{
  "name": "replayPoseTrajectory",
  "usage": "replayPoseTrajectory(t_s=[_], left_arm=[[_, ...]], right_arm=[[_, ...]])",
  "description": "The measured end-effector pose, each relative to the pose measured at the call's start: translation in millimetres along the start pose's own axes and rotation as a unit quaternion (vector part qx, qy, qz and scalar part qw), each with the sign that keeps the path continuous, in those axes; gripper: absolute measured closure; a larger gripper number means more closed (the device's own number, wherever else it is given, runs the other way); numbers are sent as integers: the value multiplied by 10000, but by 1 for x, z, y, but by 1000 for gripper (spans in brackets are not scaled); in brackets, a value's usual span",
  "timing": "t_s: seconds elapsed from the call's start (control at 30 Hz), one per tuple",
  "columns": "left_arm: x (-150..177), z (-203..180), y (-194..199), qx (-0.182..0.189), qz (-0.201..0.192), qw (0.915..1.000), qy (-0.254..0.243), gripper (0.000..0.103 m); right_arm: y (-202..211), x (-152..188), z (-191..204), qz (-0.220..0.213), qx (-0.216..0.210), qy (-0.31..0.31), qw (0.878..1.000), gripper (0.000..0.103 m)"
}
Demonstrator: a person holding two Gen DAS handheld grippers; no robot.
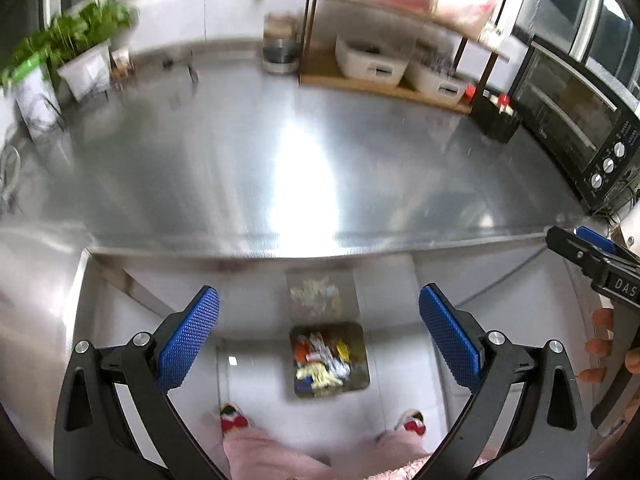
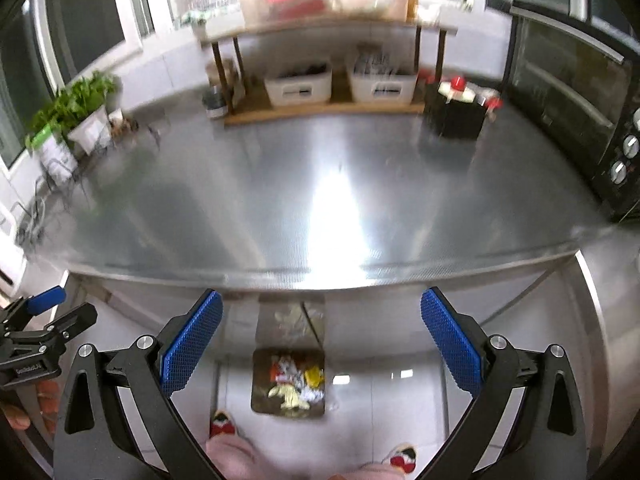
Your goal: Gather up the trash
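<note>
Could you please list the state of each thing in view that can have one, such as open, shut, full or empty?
left gripper: open, nothing between its pads.
right gripper: open, nothing between its pads.
trash bin: on the floor below the counter, uncovered, holding mixed wrappers.
oven: door shut.
white baskets: holding items, too blurred to name.
counter: bare across its middle.

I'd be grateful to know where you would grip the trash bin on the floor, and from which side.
Grip the trash bin by a bare stretch of its rim, from straight above: it stands upright and open-topped below the table edge, wrappers heaped inside, so probably only the thin wall fits between the jaws.
</note>
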State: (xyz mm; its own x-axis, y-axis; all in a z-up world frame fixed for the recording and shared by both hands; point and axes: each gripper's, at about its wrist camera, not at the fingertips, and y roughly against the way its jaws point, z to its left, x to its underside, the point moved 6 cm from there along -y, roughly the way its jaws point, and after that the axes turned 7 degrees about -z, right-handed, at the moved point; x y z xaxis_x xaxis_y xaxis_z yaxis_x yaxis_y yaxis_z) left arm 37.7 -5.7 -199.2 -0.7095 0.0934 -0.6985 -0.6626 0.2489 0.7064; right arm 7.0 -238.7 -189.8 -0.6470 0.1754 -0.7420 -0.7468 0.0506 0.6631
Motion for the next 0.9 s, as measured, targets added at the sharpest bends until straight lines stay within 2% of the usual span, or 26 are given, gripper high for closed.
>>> replayPoseTrajectory(t_s=[0.17,0.33,0.53,0.7,0.9], left_arm=[[-31,-7,39,-52,-539,9985,12,8],[-50,-5,64,-135,-822,9965,30,8],[-74,-5,104,-358,-1437,9889,-110,8],[-83,-9,120,-366,-1686,9849,-165,8],[-85,-12,132,-385,-1849,9817,-232,8]], right_arm=[[40,-33,-6,-595,204,34,9980,3],[68,-51,-5,-1002,282,91,9945,3],[96,-65,-3,-1501,489,149,9874,3],[118,-74,-4,-1849,603,151,9808,3],[129,-78,3,-2005,558,175,9779,3]])
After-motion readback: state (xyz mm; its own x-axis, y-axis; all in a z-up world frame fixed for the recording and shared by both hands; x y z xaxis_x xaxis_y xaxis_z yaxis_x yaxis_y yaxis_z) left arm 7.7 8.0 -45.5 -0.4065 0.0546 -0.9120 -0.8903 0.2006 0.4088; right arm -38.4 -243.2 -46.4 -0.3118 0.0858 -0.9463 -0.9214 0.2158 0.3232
